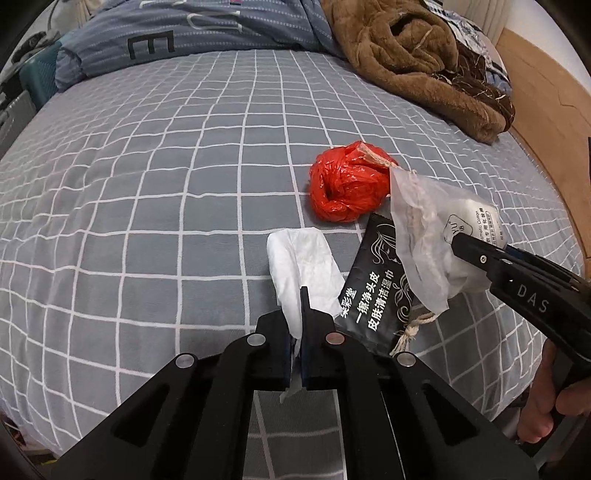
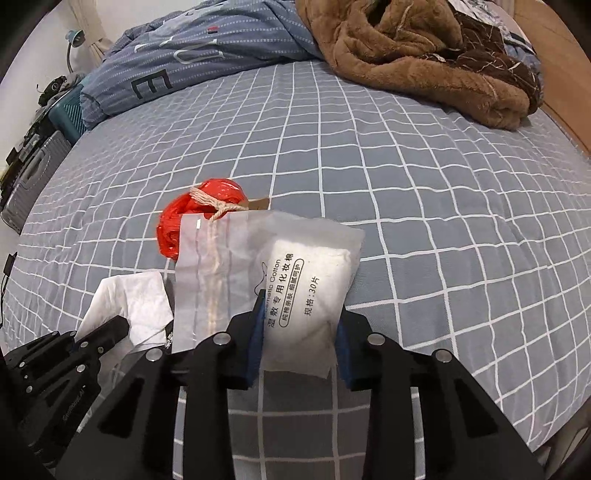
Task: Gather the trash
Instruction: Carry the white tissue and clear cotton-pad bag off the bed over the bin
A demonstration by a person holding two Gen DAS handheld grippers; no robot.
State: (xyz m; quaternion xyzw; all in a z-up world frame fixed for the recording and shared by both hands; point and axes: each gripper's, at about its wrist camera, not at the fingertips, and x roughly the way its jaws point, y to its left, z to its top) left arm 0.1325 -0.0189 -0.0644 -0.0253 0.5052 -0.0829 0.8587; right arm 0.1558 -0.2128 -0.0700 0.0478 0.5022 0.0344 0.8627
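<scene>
On the grey checked bed sheet lie a crumpled red plastic bag and a black wet-wipe packet. My left gripper is shut on a white tissue, whose edge is pinched between the pads. From the right, my right gripper holds a translucent drawstring bag of cotton pads slightly above the sheet. In the right wrist view that gripper is shut on the cotton pad bag, with the red bag behind it and the tissue and left gripper at lower left.
A brown fleece blanket is heaped at the far right, and a blue quilt lies along the far edge. The wooden bed frame runs down the right. A suitcase stands off the left edge. A hand grips the right tool.
</scene>
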